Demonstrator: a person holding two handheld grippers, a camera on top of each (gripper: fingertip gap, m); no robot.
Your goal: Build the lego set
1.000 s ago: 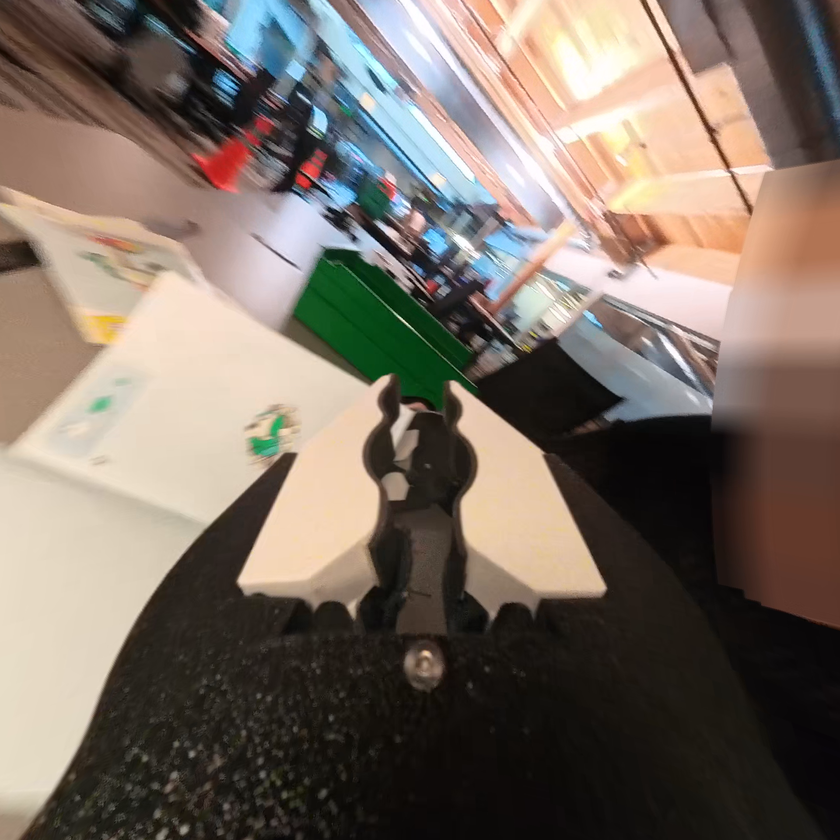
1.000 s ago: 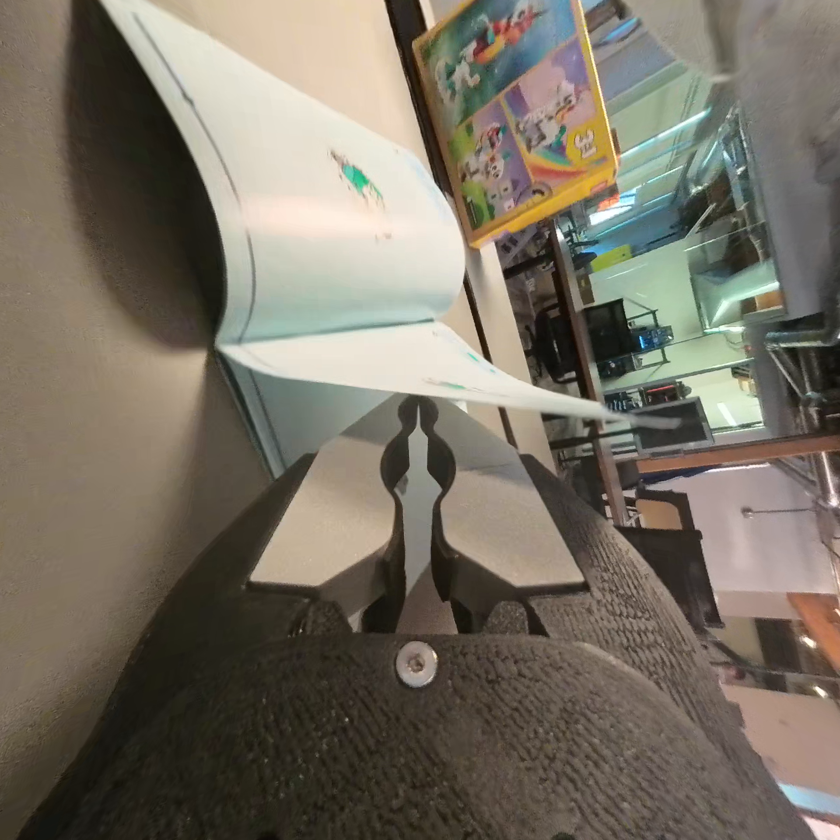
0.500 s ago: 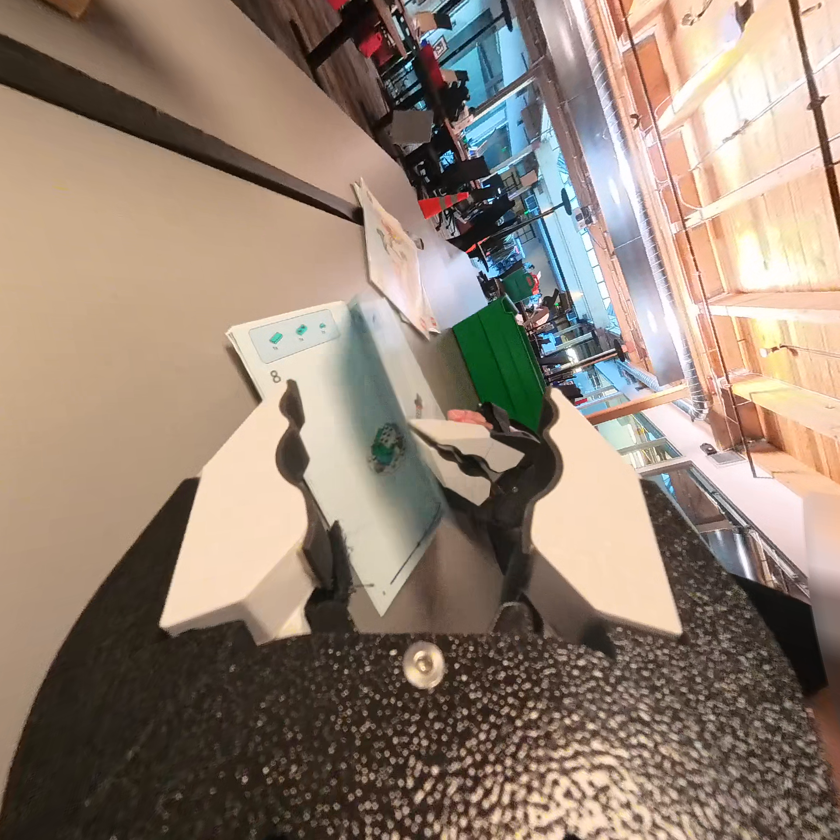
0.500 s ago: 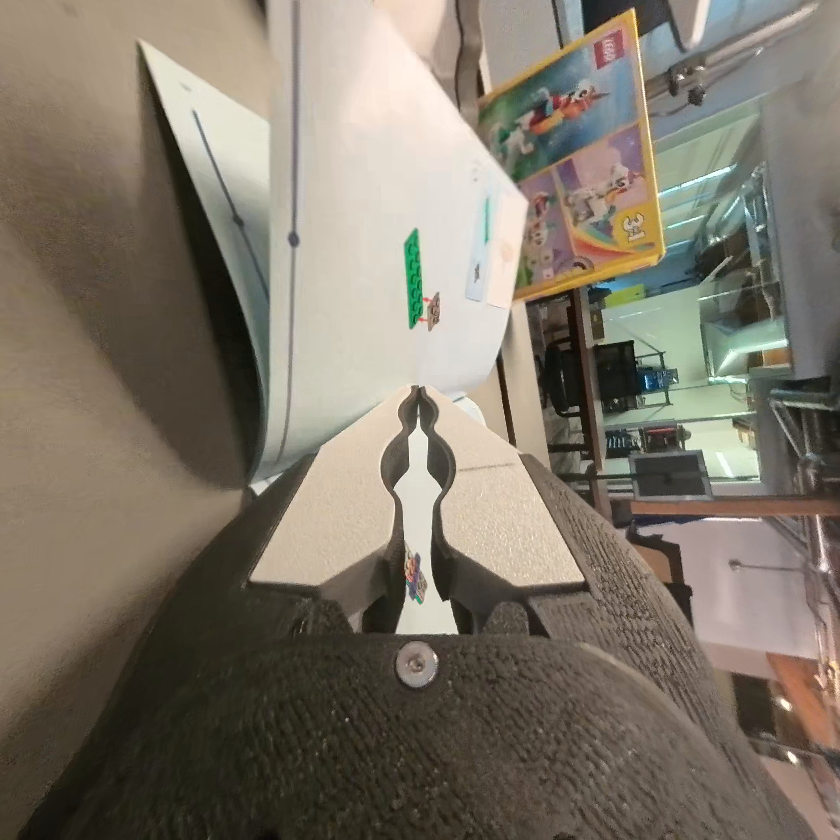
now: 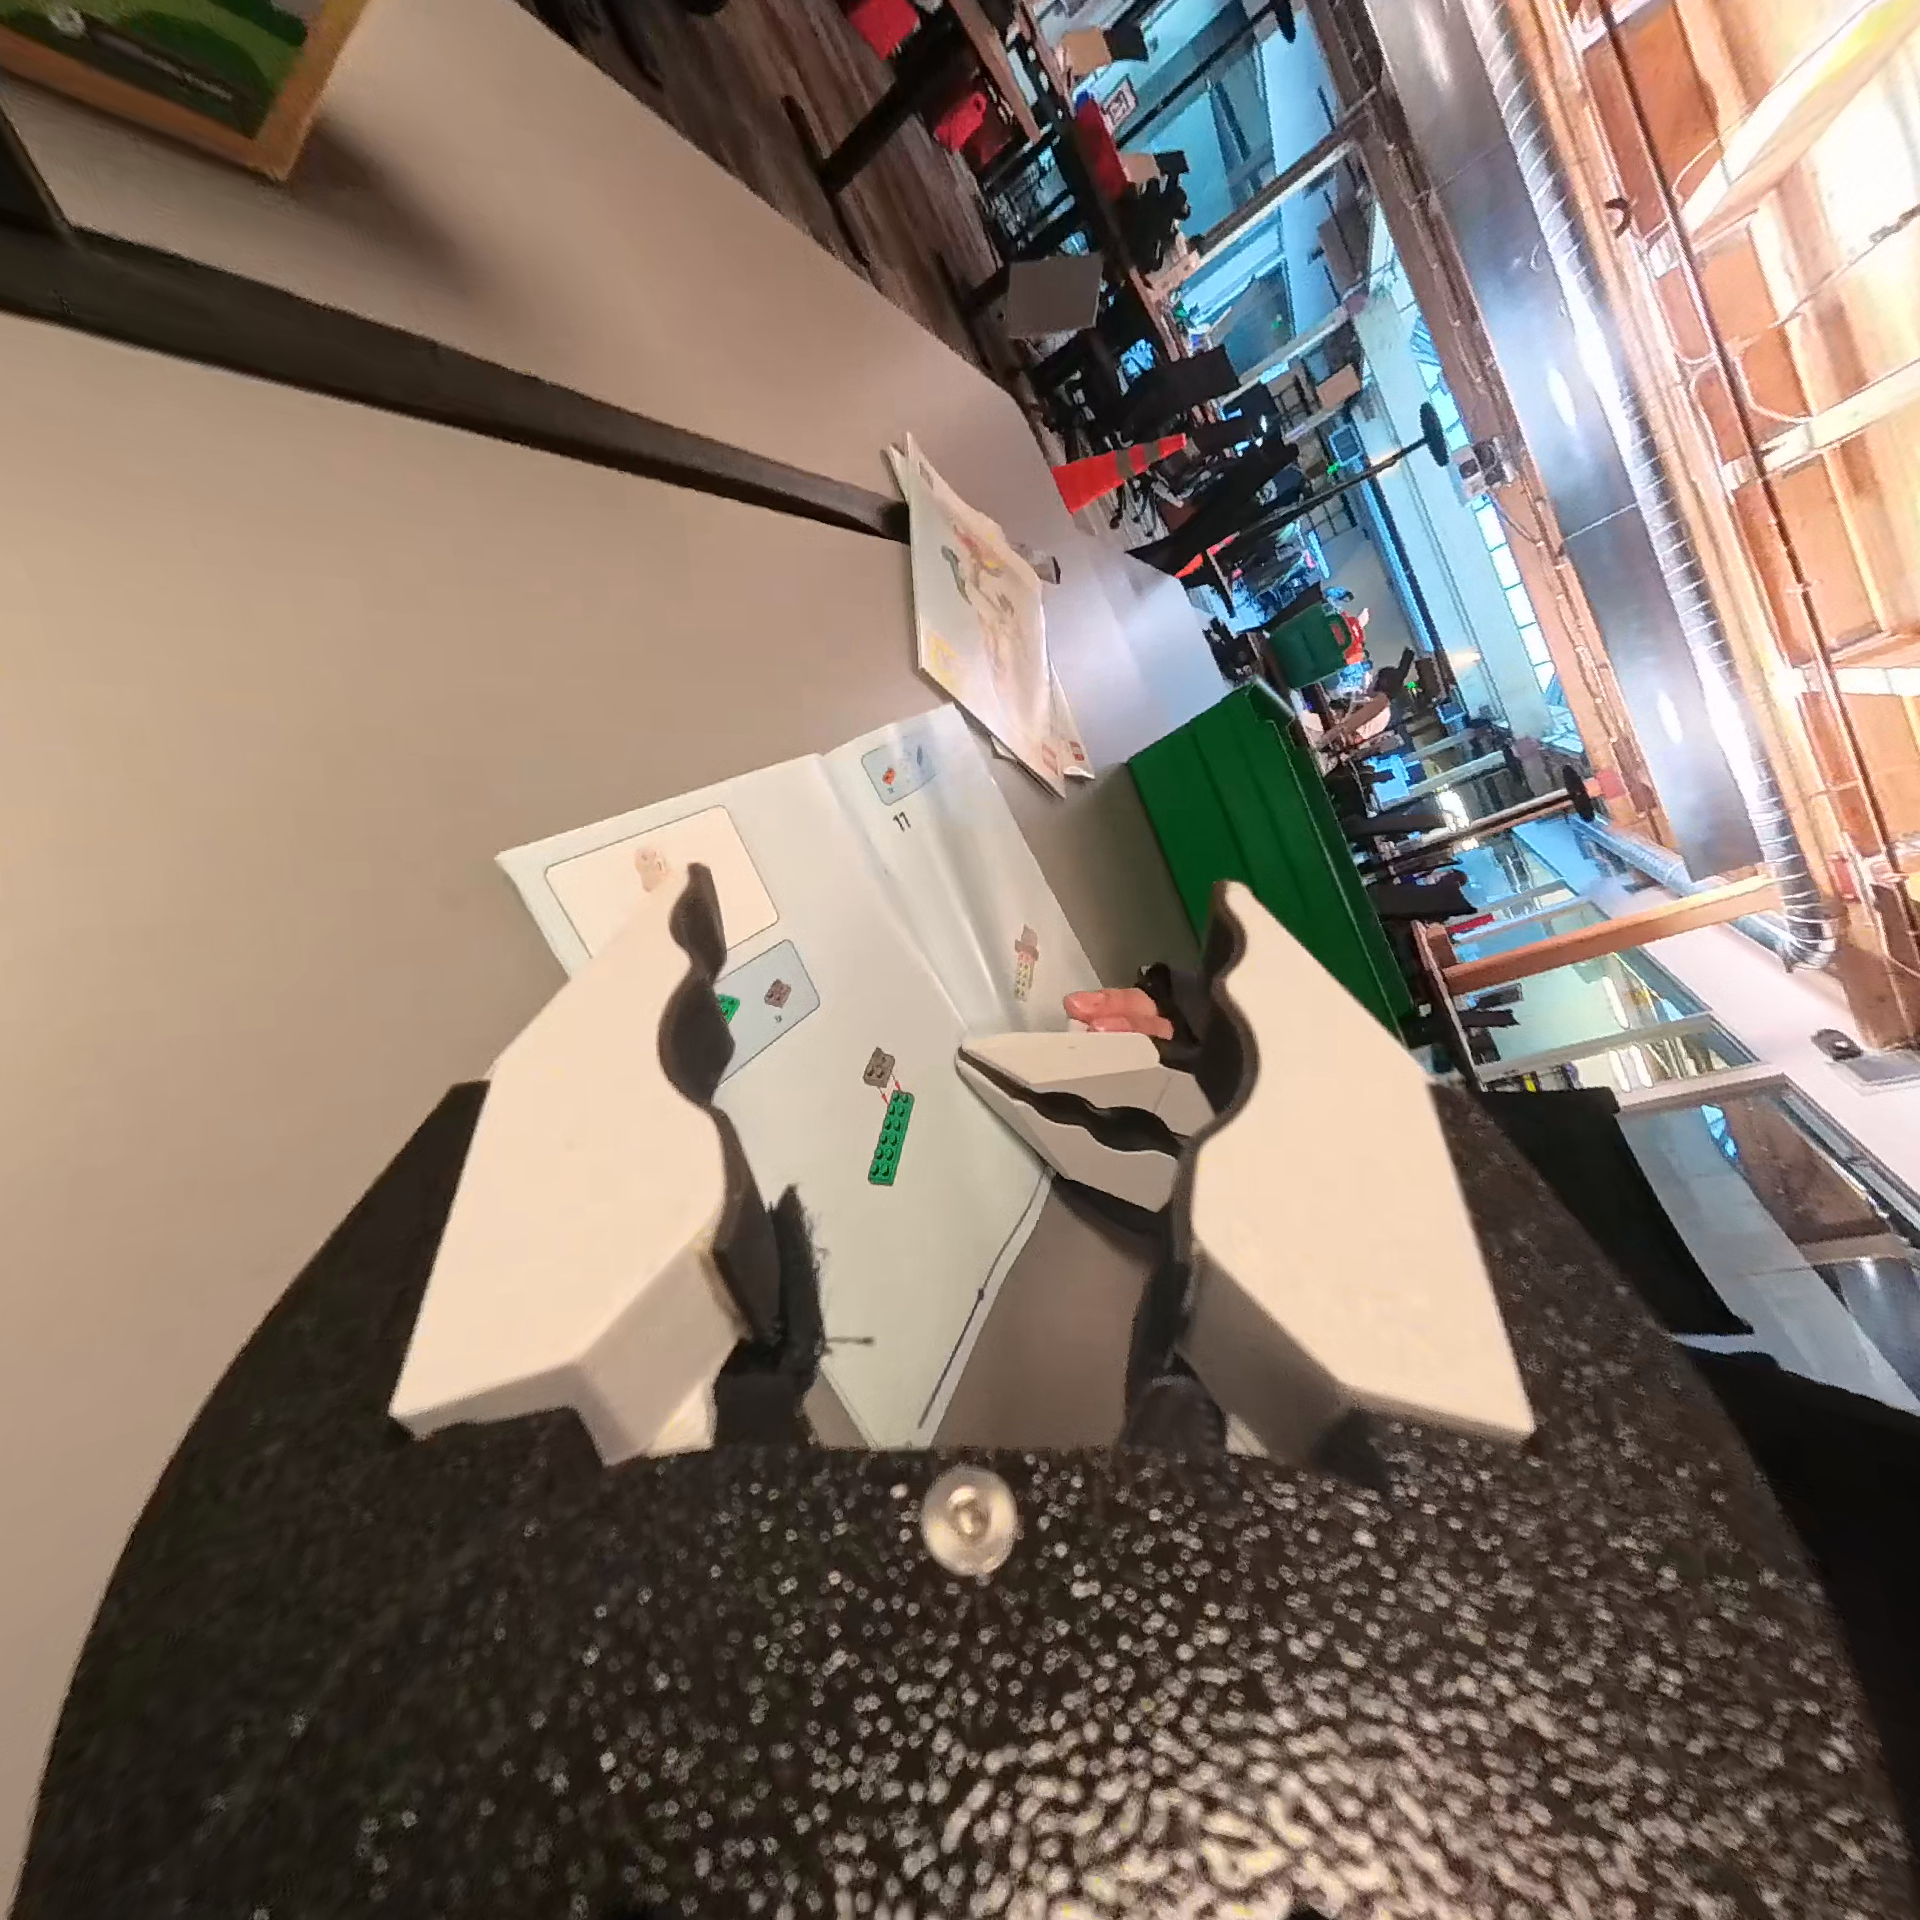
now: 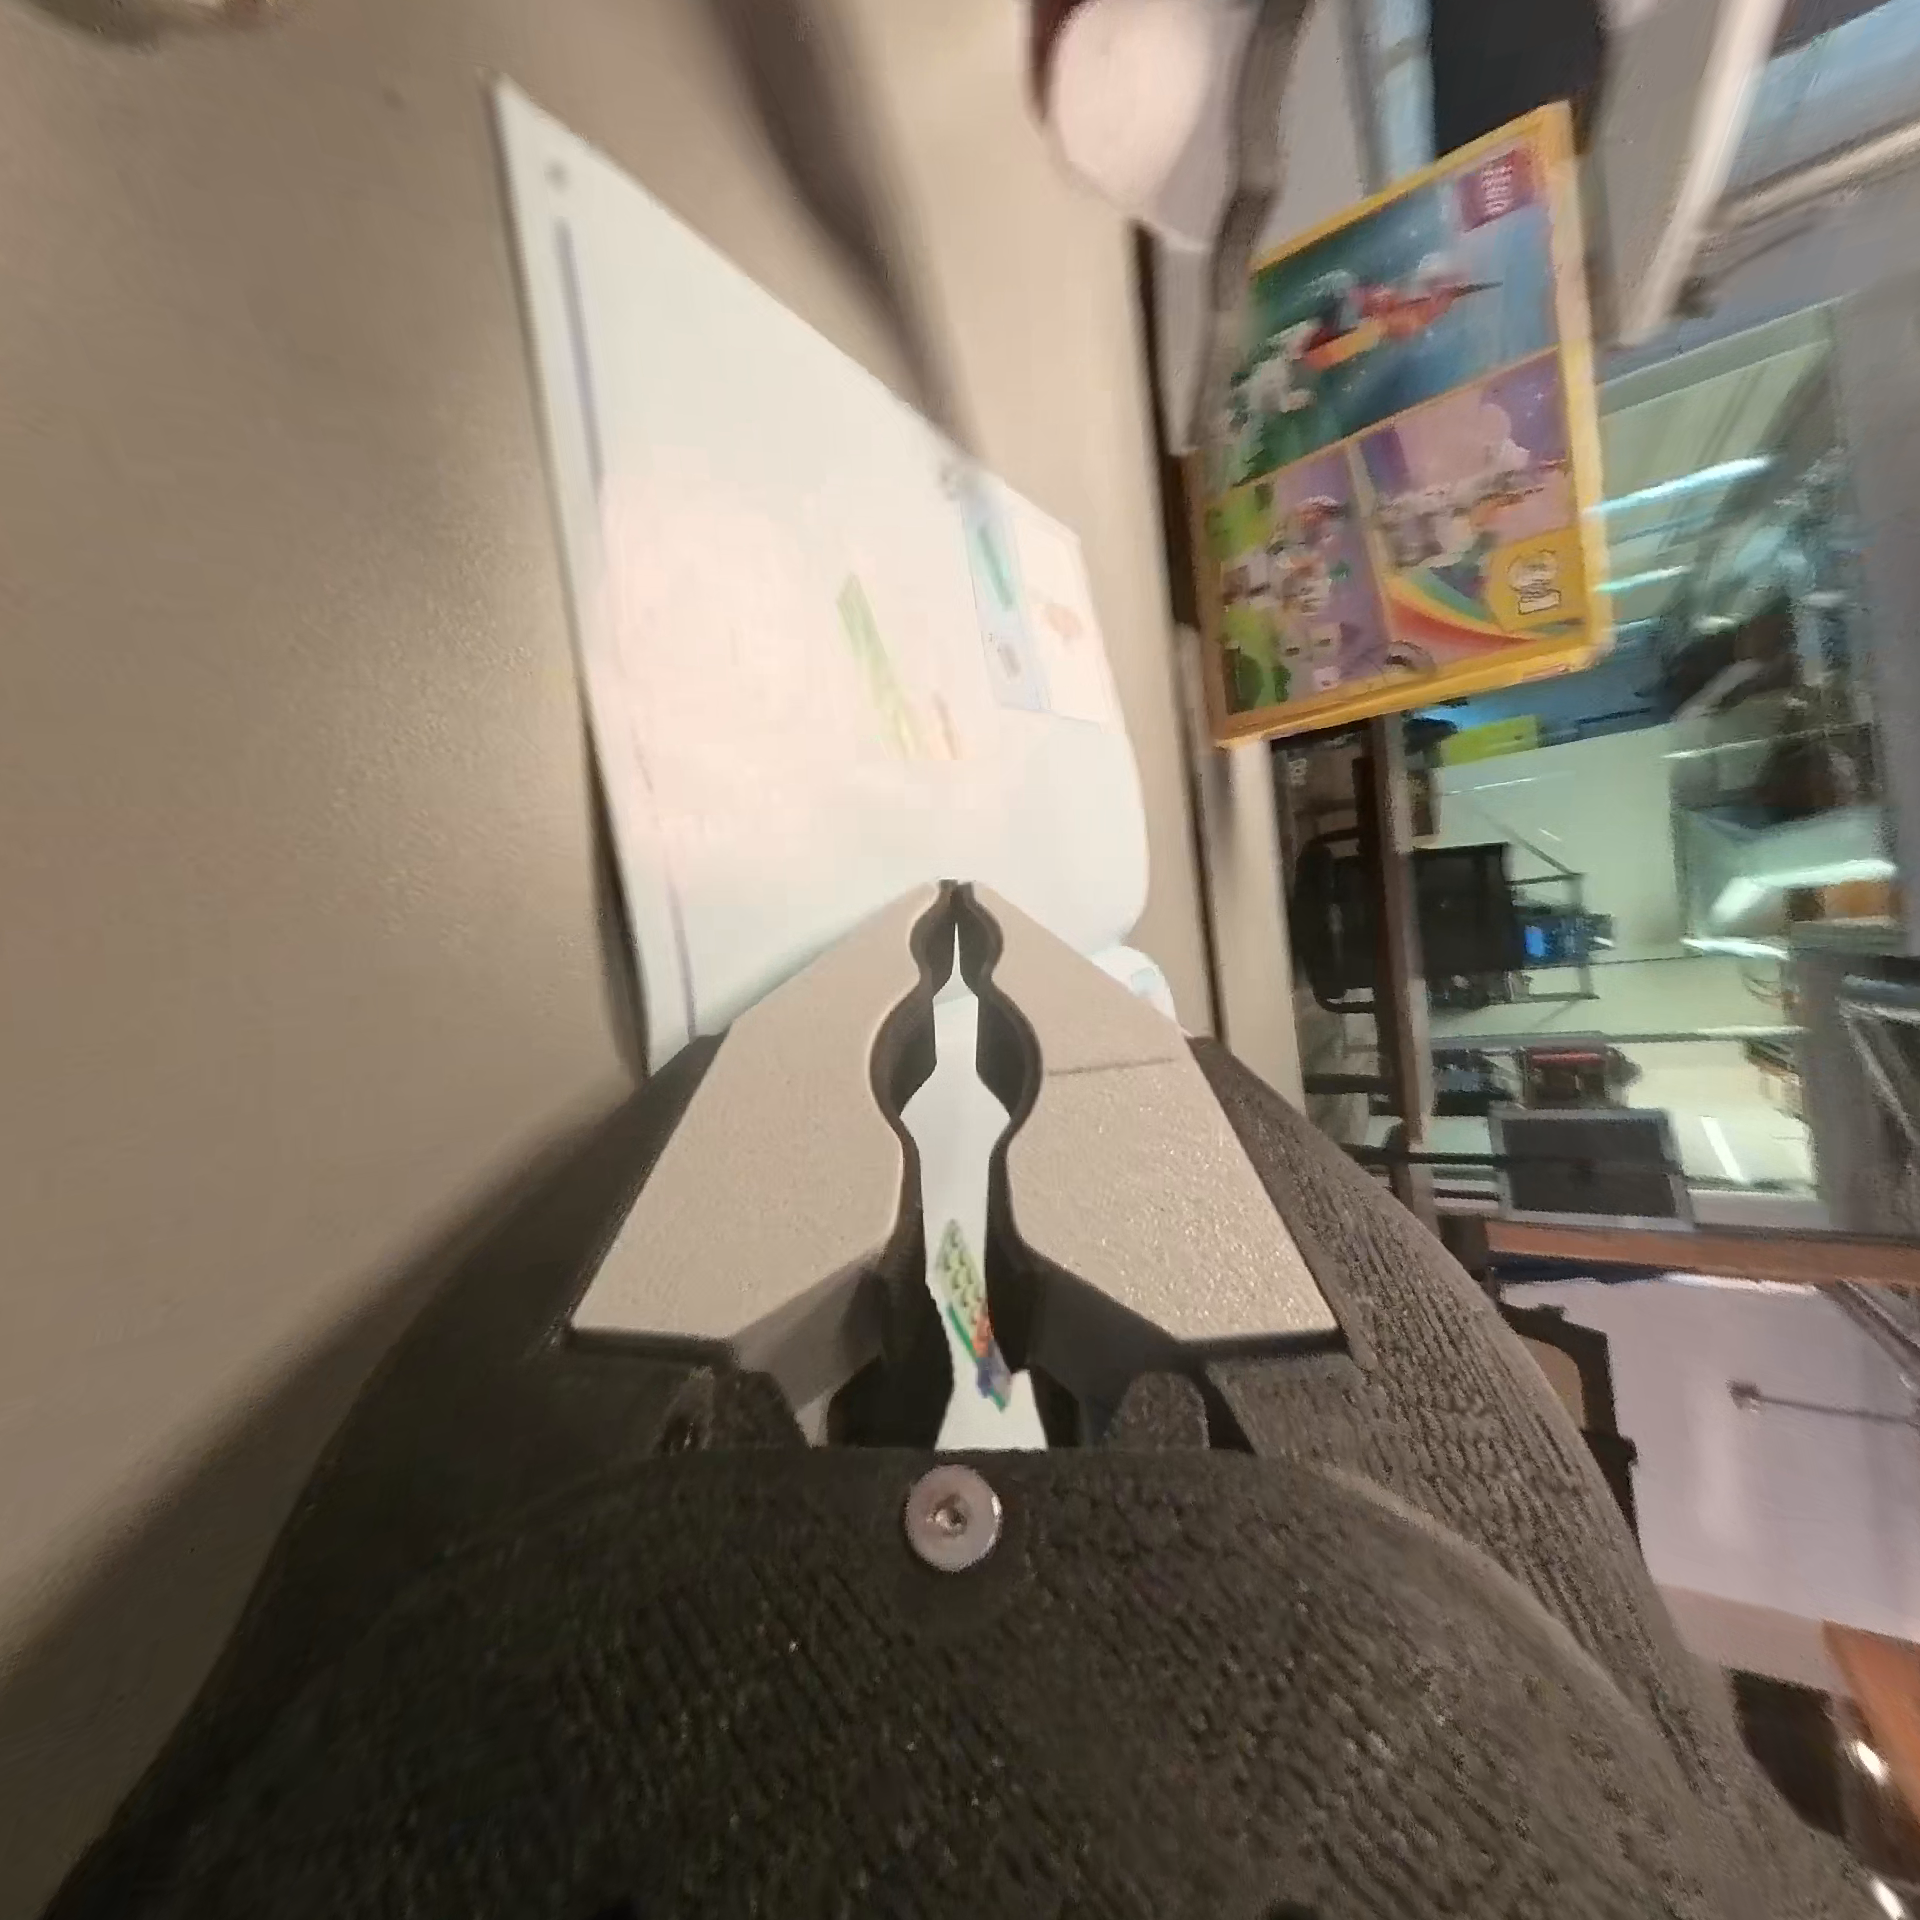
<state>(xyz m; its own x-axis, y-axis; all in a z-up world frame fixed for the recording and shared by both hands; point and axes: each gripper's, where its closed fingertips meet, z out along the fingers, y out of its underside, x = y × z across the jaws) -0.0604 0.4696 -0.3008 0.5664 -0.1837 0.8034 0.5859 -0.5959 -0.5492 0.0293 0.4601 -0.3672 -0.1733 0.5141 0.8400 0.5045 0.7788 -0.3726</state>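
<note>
left gripper (image 5: 961, 940) jaws wide, empty above booklet (image 5: 831, 987); right gripper (image 6: 954, 896) pinches its page, likely mid-turn, beside box (image 6: 1392, 436).

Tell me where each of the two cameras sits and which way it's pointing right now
Left wrist view: rides on the left gripper, jaws wide open, looking along its fingers at the open instruction booklet on the grey table, a green bin beyond; the right gripper and a fingertip show.
Right wrist view: rides on the right gripper, closed on a page, looking low across the booklet toward the lego box.
Shared: the booklet, table and right gripper.
</note>
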